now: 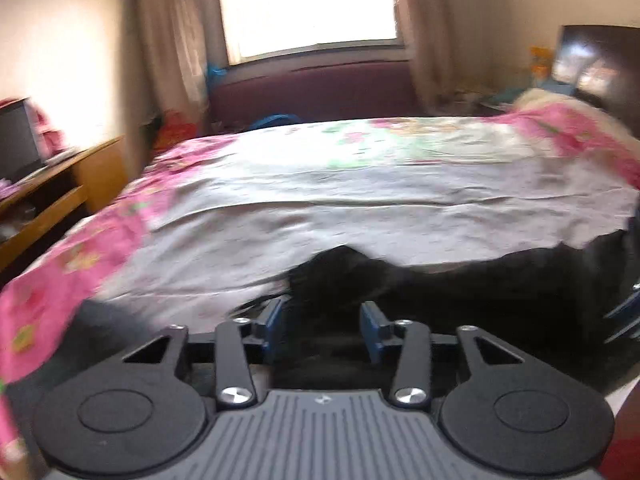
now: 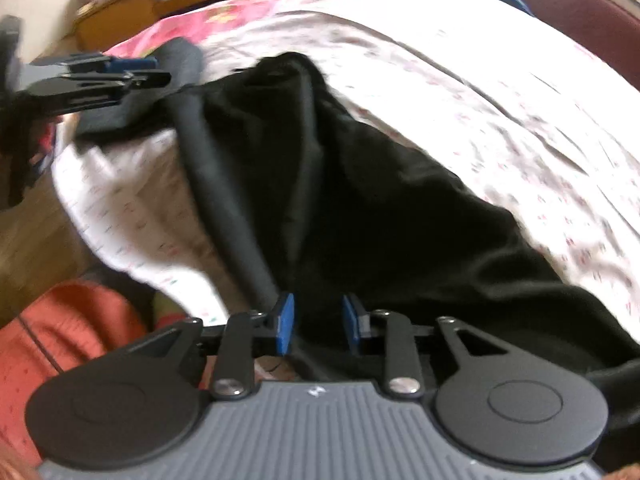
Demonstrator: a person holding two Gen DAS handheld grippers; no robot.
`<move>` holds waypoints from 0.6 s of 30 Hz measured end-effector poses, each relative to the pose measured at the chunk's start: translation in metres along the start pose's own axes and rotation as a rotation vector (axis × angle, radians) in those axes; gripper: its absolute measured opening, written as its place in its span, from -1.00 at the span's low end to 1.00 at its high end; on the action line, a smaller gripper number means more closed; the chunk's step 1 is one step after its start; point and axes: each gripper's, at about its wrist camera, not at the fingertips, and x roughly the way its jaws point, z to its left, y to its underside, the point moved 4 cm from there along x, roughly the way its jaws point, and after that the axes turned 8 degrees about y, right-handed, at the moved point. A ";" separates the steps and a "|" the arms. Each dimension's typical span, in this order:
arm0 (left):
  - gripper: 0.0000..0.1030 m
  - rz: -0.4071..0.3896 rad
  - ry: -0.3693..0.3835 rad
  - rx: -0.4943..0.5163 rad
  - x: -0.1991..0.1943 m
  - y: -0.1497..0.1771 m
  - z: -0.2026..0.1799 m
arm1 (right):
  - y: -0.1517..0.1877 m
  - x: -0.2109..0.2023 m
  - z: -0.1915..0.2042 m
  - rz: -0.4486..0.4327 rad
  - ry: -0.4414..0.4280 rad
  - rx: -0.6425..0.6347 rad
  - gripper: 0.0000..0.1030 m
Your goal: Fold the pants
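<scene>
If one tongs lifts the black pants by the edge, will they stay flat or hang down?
The black pants probably hang down limp: they already lie in soft folds. They look light, and may drag across the bed sheet.

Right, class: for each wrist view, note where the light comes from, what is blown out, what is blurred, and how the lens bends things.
Left wrist view: the window is blown out white, backlighting the room; the bed edge bows with fisheye curve; the pink side smears with motion blur. Right wrist view: soft throughout, the black pants lose fold detail, and the sheet glares white at top right.
</scene>
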 end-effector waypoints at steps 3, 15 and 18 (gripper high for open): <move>0.12 0.180 0.009 -0.017 0.042 0.029 -0.001 | 0.002 -0.003 -0.017 0.001 0.001 0.045 -0.46; 0.05 0.252 -0.122 0.008 0.028 0.033 0.007 | -0.053 0.038 -0.126 -0.160 -0.010 0.148 -0.26; 0.07 0.207 -0.149 0.077 0.025 0.016 -0.007 | -0.040 0.057 -0.141 -0.062 0.018 0.168 -0.26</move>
